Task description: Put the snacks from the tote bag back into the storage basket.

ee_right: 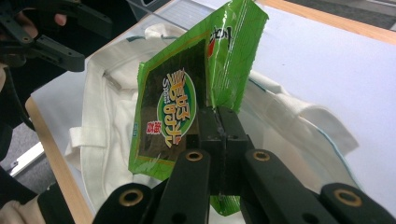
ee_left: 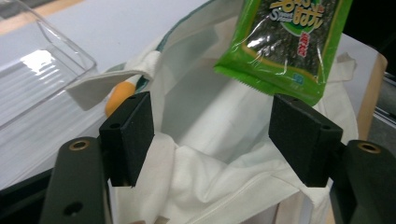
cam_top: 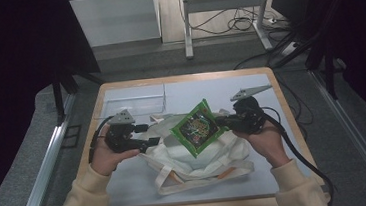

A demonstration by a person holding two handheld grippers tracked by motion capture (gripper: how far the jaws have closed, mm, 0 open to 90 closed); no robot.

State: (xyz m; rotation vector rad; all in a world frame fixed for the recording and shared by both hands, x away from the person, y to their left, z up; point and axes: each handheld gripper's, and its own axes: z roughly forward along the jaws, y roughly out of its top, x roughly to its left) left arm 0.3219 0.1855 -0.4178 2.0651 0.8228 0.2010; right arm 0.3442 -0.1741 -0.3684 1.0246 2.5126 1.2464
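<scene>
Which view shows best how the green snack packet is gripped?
Right gripper view: the right hand-held gripper pinches the green snack packet at its edge. High view shows the packet over the bag; left gripper view shows its lower corner.

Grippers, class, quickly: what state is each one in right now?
Left gripper: fingers open, astride the rim of the white tote bag.
Right gripper: shut on the green snack packet.

Glossy green snack packet (cam_top: 197,127): dark centre panel, white-and-yellow lettering, red accent. Cream cloth tote bag (cam_top: 196,164), teal trim, orange patch. Pale blue-grey bench (cam_top: 267,171) top, light wood edge. Matte black jaws.
</scene>
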